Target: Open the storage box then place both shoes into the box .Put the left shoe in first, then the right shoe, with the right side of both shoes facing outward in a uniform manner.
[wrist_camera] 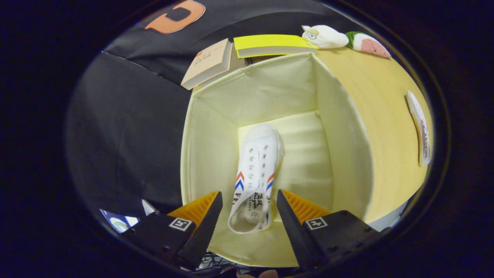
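Note:
I look down into the open cream fabric storage box (270,83). One white canvas shoe (256,166) with red and blue chevrons lies on the box floor, toe pointing away from me, heel nearest the fingers. My gripper (249,193) is open above the box, its fingers standing either side of the shoe's heel with a small gap on each side. The other white shoe (420,129) lies on the wooden table (370,88), outside the box to the right.
Behind the box sit a tan book (210,61) and a yellow-covered book (272,45). A white plush toy (324,36) and a watermelon-slice plush (366,43) rest at the table's far corner. Black cloth hangs left of the box.

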The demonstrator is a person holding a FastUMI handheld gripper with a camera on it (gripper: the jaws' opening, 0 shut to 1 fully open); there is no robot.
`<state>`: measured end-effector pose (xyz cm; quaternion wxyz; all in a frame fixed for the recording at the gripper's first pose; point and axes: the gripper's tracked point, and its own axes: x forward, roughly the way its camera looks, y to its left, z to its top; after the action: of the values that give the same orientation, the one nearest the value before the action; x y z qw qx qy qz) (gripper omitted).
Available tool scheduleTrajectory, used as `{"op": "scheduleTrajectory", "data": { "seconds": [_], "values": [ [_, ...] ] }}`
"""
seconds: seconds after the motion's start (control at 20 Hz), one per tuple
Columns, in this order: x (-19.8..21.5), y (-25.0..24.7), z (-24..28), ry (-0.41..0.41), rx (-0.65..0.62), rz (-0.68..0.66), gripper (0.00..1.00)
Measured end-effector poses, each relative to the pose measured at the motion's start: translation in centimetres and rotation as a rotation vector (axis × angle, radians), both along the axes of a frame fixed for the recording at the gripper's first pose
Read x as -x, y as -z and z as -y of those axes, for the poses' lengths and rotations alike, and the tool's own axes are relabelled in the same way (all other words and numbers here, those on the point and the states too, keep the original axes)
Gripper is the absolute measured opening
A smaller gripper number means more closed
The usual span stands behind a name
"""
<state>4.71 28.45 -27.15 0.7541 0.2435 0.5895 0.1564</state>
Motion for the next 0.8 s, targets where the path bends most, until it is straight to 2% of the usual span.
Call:
{"op": "scheduleTrajectory", "data": {
  "seconds": [0.05, 0.25, 0.45, 0.65, 0.8],
  "values": [
    [0.0, -1.2, 0.7, 0.003, 0.004, 0.034, 0.91],
    [-0.1, -6.0, 4.2, 0.034, -0.014, 0.155, 0.92],
    [-0.9, -9.6, 11.3, 0.063, 0.073, 0.314, 0.91],
    [-1.2, -11.0, 19.5, 0.106, 0.198, 0.433, 0.92],
    [-0.7, -10.0, 25.8, 0.143, 0.244, 0.437, 0.93]
  ]
}}
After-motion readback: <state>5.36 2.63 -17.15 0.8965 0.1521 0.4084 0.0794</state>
